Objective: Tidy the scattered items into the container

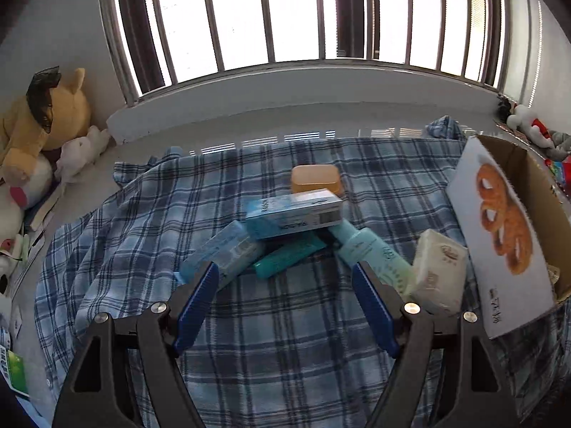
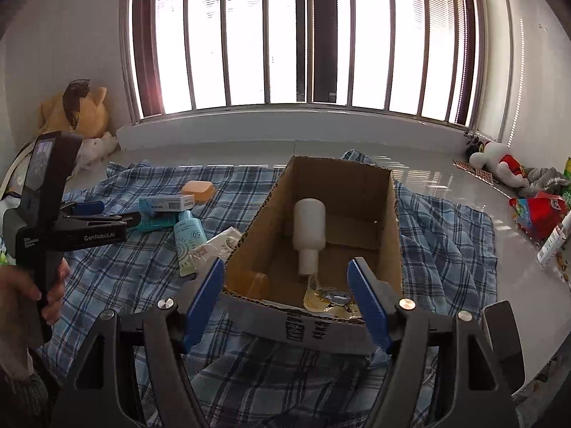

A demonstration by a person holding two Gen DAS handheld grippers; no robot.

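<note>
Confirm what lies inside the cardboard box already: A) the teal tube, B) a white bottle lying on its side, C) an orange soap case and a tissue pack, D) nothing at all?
B: the white bottle lies on its side on the floor of the cardboard box.

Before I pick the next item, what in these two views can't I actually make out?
- Cardboard box interior: left wrist view, its printed wall blocks it.
- Teal item: left wrist view, half under the blue carton.
- Yellow packet: right wrist view, cut by the box rim and right gripper.
</note>
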